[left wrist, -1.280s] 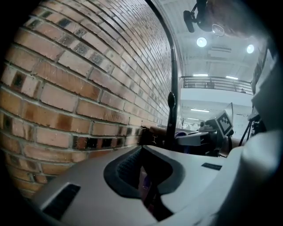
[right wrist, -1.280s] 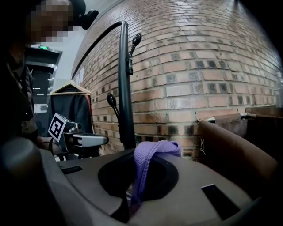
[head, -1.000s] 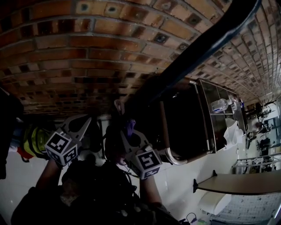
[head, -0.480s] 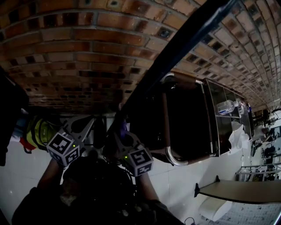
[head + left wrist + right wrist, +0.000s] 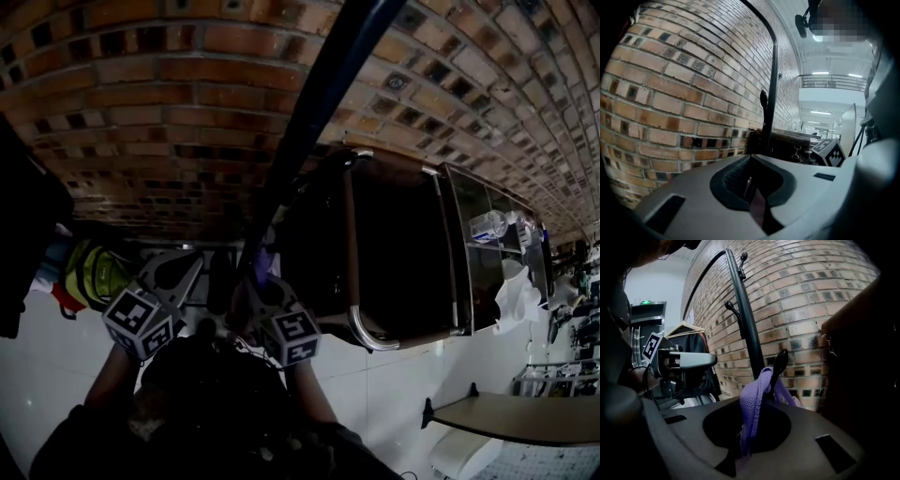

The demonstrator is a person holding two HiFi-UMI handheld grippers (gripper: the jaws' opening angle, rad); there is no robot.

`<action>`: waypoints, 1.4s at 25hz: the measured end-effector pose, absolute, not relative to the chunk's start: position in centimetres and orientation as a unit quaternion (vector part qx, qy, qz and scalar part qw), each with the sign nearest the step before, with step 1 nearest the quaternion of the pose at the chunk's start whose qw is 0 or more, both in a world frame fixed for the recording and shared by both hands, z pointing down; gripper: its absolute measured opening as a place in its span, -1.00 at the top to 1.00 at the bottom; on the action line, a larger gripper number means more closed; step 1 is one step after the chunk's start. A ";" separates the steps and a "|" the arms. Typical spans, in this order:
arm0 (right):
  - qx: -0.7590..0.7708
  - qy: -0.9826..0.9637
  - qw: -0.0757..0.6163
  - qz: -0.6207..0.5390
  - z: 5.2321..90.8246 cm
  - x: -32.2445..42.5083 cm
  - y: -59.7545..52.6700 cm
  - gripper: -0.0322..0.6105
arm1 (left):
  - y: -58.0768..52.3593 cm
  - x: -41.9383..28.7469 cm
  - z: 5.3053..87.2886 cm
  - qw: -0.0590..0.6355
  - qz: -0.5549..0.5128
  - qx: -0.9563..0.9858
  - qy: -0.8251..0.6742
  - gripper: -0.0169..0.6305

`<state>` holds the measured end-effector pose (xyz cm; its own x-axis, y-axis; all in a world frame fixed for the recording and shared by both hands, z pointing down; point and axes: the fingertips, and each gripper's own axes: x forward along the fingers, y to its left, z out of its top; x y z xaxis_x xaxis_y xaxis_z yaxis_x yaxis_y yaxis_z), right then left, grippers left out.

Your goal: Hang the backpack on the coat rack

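Note:
A purple woven strap (image 5: 753,401) loops over a black hook (image 5: 780,363) low on the coat rack pole (image 5: 745,319). The strap runs down between the jaws of my right gripper (image 5: 740,451), which are opening but still pinch it. In the head view the right gripper (image 5: 258,281) sits against the pole (image 5: 309,122), with the strap (image 5: 265,267) at its tips. A dark bulk that looks like the backpack (image 5: 216,384) hangs below; its details are lost in shadow. My left gripper (image 5: 178,272) is beside it on the left, shut and empty.
A brick wall (image 5: 141,112) stands right behind the rack. A dark cabinet with a metal frame (image 5: 394,253) is to the right. A wooden hanger with a dark garment (image 5: 689,333) hangs on the left. A yellow-green item (image 5: 94,277) and a white table (image 5: 525,417) are farther off.
The right gripper has sunk and drawn in towards the pole with the strap. The left gripper has shifted slightly sideways. The pole now looks steeper in the head view.

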<state>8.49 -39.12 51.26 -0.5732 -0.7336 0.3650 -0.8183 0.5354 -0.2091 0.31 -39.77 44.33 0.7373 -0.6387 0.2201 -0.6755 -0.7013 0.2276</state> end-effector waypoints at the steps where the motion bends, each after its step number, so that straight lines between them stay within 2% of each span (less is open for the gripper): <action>1: 0.449 -0.868 0.116 0.180 51.5 8.6 -39.2 0.79 | -39.6 0.4 44.2 0.147 0.062 0.920 -0.358 0.84; 7: 0.452 -0.868 0.088 0.185 52.3 9.7 -39.4 0.58 | -38.7 1.3 43.7 0.143 0.062 0.919 -0.362 0.84; 13: 0.466 -0.865 0.091 0.163 52.7 11.0 -39.3 0.47 | -38.0 2.5 43.5 0.140 0.065 0.921 -0.358 0.84; 19: 0.484 -0.862 0.080 0.125 50.9 12.2 -37.9 0.25 | -37.5 3.1 43.1 0.134 0.067 0.922 -0.357 0.83; 27: 0.487 -0.870 0.064 0.044 46.8 14.2 -35.3 0.25 | -36.1 4.6 43.0 0.126 0.067 0.923 -0.357 0.84; 35: 0.448 -0.894 0.003 0.023 44.4 15.7 -32.5 0.26 | -34.1 6.0 42.3 0.116 0.067 0.916 -0.379 0.83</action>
